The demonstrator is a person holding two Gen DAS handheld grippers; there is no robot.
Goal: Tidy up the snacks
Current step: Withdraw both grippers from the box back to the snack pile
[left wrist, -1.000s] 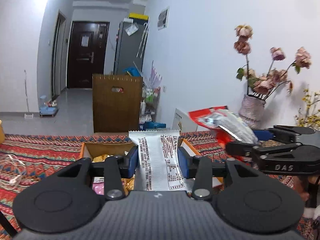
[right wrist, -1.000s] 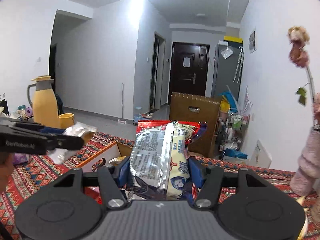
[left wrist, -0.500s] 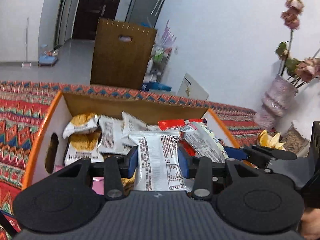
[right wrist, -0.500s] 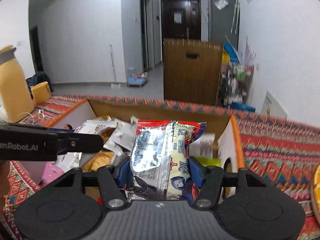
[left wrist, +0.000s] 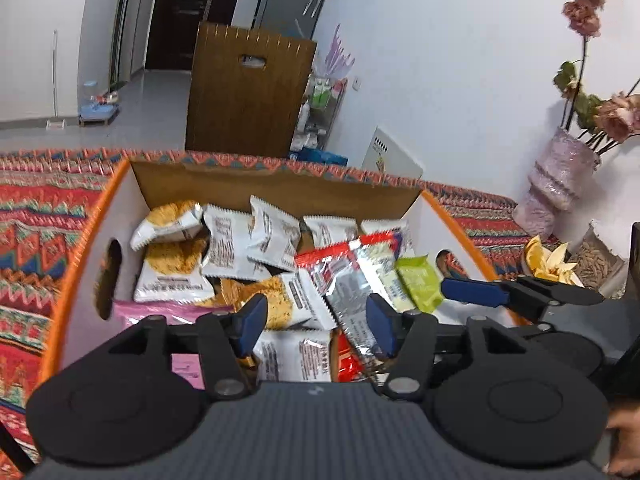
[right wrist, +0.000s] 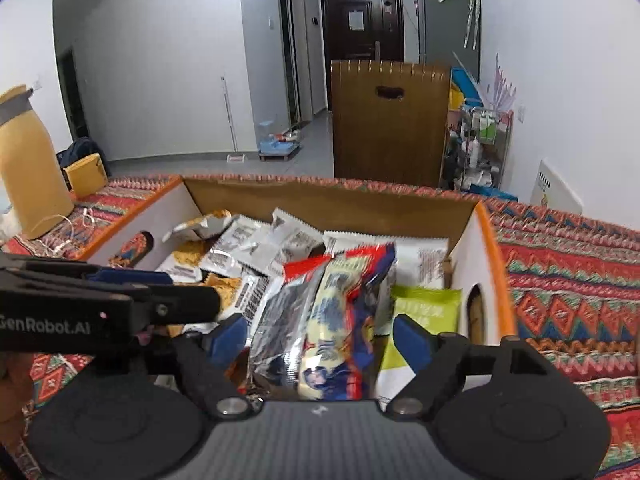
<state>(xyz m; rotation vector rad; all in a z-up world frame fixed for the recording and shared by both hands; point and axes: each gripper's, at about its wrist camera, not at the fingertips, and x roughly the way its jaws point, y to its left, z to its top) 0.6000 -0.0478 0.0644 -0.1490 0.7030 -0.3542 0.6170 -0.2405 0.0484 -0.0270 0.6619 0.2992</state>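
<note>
An orange-rimmed cardboard box (left wrist: 80,248) on the patterned cloth holds several snack packets. My left gripper (left wrist: 316,322) is open just above the near end of the box; the white packet with printed text (left wrist: 294,354) lies below it among the others. My right gripper (right wrist: 320,338) is open over the box's right part (right wrist: 486,248); the silver, red and blue packet (right wrist: 332,308) lies between its spread fingers, resting on the pile. That packet also shows in the left wrist view (left wrist: 356,280), beside a green packet (left wrist: 418,282). The right gripper's blue fingertips (left wrist: 472,292) reach in from the right.
A vase of dried flowers (left wrist: 554,184) and a bowl of orange slices (left wrist: 548,262) stand right of the box. A yellow jug (right wrist: 28,160), a yellow cup (right wrist: 86,172) and a white cable (right wrist: 60,228) lie left of it. A brown chair back (right wrist: 390,120) stands behind the table.
Both grippers came down over the box and opened. The white packet dropped from the left gripper and the silver and blue packet from the right one onto the pile.
</note>
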